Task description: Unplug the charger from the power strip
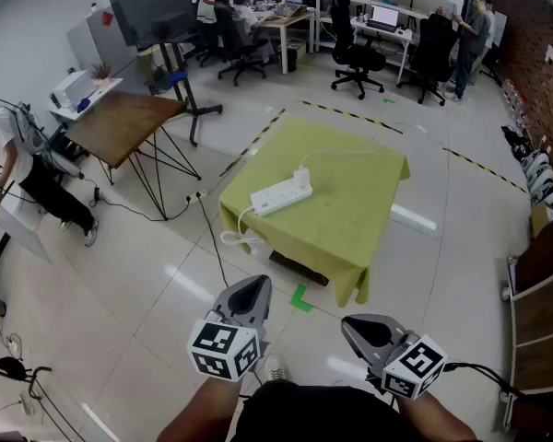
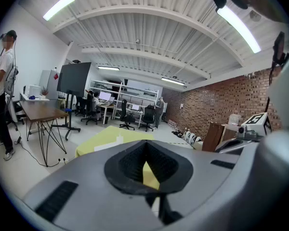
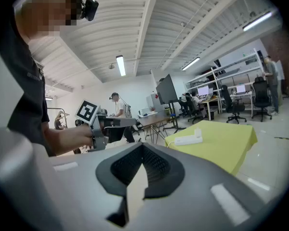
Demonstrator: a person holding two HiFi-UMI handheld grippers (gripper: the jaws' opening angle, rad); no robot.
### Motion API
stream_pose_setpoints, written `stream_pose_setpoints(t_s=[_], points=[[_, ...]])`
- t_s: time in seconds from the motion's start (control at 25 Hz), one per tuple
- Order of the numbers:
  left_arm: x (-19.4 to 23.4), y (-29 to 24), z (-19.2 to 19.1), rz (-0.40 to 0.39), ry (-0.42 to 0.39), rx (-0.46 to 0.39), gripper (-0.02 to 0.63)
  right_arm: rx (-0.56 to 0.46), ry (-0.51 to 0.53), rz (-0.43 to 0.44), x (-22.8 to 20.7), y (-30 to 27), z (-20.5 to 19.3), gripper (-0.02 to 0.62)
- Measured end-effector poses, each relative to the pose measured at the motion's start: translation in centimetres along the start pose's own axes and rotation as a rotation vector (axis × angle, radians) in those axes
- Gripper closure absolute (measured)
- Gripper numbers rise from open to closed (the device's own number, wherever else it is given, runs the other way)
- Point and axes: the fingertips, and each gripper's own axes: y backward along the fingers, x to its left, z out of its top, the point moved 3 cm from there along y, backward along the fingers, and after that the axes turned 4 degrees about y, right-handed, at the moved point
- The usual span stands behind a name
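I held both grippers low and near my body, well short of the table (image 1: 350, 224), which was draped in a yellow-green cloth (image 1: 369, 187). My left gripper (image 1: 249, 295) had its jaws pressed together with nothing between them, and through the small notch beneath their tips I saw only a strip of the cloth. My right gripper (image 1: 369, 328) was closed just the same and held nothing.

The power strip (image 1: 281, 194) lay on the table toward its left side, set at a slant. The charger (image 1: 302, 178) sat plugged into the socket at the strip's far end, standing upright. Its thin white cable (image 1: 350, 152) ran across the cloth toward the table's far corner. The strip's own cord (image 1: 232, 238) dropped over the table's near left edge to the floor (image 1: 166, 274).
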Motion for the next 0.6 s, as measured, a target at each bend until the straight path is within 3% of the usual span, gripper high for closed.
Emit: stream_pose_setpoints(t_s=[0.6], points=[[5.3, -0.9, 1.6, -0.067, 0.000, 0.018, 0.600, -0.006, -0.001, -0.061, 0.6, -5.9, 2.2, 0.592]])
